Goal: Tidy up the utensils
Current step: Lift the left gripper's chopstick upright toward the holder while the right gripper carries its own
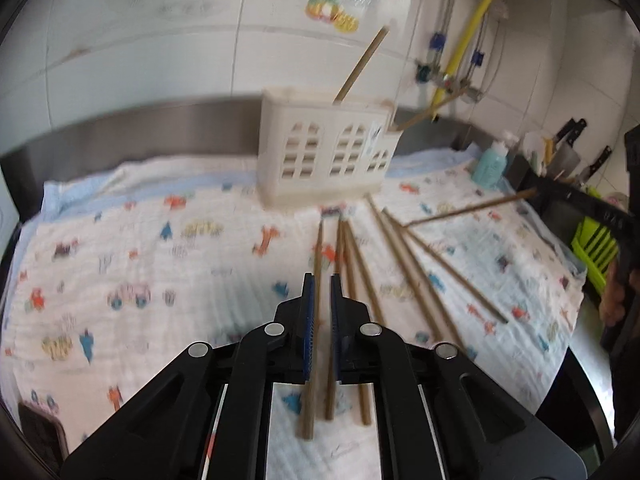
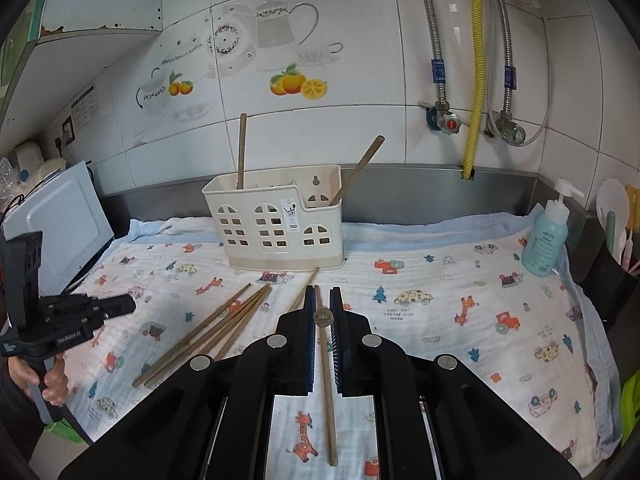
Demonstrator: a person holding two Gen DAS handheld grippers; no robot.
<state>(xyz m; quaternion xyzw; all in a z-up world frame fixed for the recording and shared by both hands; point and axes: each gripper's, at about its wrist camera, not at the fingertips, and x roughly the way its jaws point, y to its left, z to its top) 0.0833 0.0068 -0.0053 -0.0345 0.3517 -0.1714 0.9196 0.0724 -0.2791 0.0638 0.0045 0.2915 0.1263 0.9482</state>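
1. Looking along my left tongs (image 1: 322,280), I see the two blue-padded fingers a little apart, with one brown wooden chopstick (image 1: 314,320) running lengthwise through the gap; the picture is blurred, so I cannot tell whether the pads press on it.
2. Two more brown chopsticks (image 1: 352,280) lie on the white cartoon-print cloth (image 1: 140,264) just right of that gap, and a further fan of chopsticks (image 1: 412,272) spreads off to the right.
3. At the back of the cloth-covered tabletop stands the cream plastic utensil holder with arched window cut-outs (image 1: 326,152), with one chopstick leaning up out of it (image 1: 362,64).
4. At the right edge my right tongs (image 1: 536,190) show holding a chopstick that points left, low over the cloth.
5. Along my right tongs (image 2: 323,288), the fingers stand slightly apart around a single chopstick (image 2: 326,360); whether they grip it I cannot tell.
6. A loose cluster of chopsticks (image 2: 216,332) lies on the cloth to the left.
7. The cream holder (image 2: 276,220) has two chopsticks in it, one upright on its left (image 2: 241,152), one slanting on its right (image 2: 360,168).
8. A pale blue pump bottle (image 2: 546,236) stands far right; my left tongs (image 2: 124,304) hover at the left edge over the cloth.
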